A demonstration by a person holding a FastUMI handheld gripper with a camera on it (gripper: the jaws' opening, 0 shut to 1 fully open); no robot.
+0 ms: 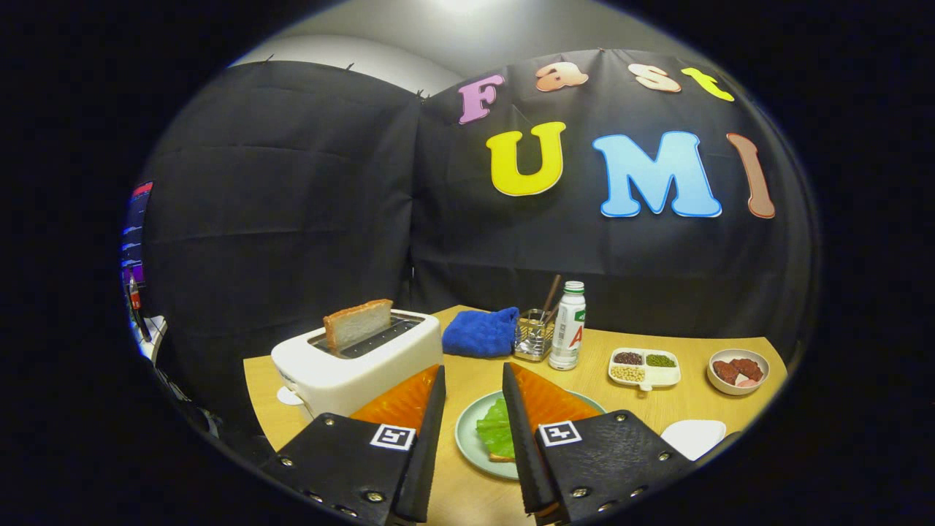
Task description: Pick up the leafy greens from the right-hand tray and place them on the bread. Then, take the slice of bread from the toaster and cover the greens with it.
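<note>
The tool (473,398) is open, its two fingers stand apart and hold nothing. Between the fingers, just ahead of them, the plate (467,431) lies on the counter (657,409), and the leafy greens (497,431) already rest there on a slice of bread (501,457), of which only an edge is seen under the leaf. Left of the plate stands the toaster (358,361), with the second slice of bread (358,324) standing up from its slot. So I judge the covering step is the one in hand. To do it well, the tool should come from above the toaster, close on the two flat faces of the slice gently so it does not crumble, lift straight up, then lower it flat on the greens.
</note>
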